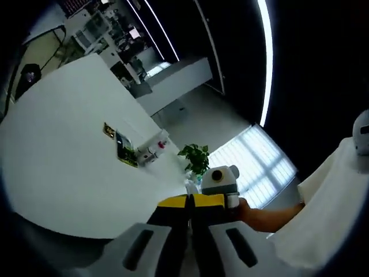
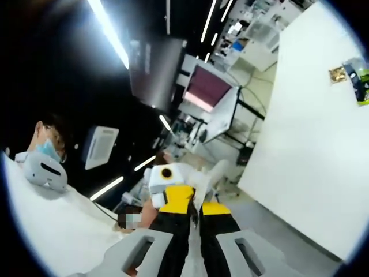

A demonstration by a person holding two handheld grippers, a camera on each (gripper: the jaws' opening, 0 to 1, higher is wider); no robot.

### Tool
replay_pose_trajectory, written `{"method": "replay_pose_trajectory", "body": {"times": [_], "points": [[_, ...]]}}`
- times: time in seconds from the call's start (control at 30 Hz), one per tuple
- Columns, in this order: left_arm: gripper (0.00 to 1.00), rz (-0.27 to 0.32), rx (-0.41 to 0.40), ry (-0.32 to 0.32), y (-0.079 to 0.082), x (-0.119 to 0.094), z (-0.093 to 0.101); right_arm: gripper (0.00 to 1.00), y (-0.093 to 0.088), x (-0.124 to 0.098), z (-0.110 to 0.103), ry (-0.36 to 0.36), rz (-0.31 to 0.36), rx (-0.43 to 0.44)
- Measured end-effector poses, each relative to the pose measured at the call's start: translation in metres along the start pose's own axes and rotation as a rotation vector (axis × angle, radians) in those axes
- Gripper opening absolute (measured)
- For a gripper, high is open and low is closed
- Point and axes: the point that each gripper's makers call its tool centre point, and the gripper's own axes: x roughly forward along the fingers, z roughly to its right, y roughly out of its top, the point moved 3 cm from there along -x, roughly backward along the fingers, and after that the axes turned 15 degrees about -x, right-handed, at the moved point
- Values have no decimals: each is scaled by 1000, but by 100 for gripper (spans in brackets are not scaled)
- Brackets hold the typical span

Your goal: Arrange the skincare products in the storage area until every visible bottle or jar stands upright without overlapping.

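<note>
The skincare products sit far off on the white table (image 1: 63, 156). In the left gripper view a dark green pack (image 1: 124, 149) and a small gold item (image 1: 108, 130) lie flat, with white bottles (image 1: 153, 152) beside them, one pink-capped. The right gripper view shows the gold item (image 2: 337, 73) and green pack (image 2: 360, 81) at its right edge. My left gripper (image 1: 190, 201) is shut on nothing, off the table's near edge. The right gripper (image 2: 196, 206) is shut and holds nothing. The right gripper (image 1: 220, 183) appears just beyond the left one's yellow tips, held by a hand (image 1: 253, 210).
A small potted plant (image 1: 196, 157) stands at the table's edge near the bottles. A person in white clothing (image 1: 334, 202) stands close on the right. Desks and shelving (image 2: 253, 40) fill the room behind the table (image 2: 311, 144).
</note>
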Motion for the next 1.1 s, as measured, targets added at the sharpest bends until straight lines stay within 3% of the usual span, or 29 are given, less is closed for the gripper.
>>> {"method": "replay_pose_trajectory", "body": {"times": [0.1,0.37,1.1], "points": [[0,36,-41,-20,9,-7,-2,5,-3,6,-2,-2,-18,2],[0,26,-62,-19,20,-10,-7,4,-1,13,0,-19,-25,5],[0,-1,-65,40,24,-15,-16,0,-3,15,12,-76,-39,38]]}}
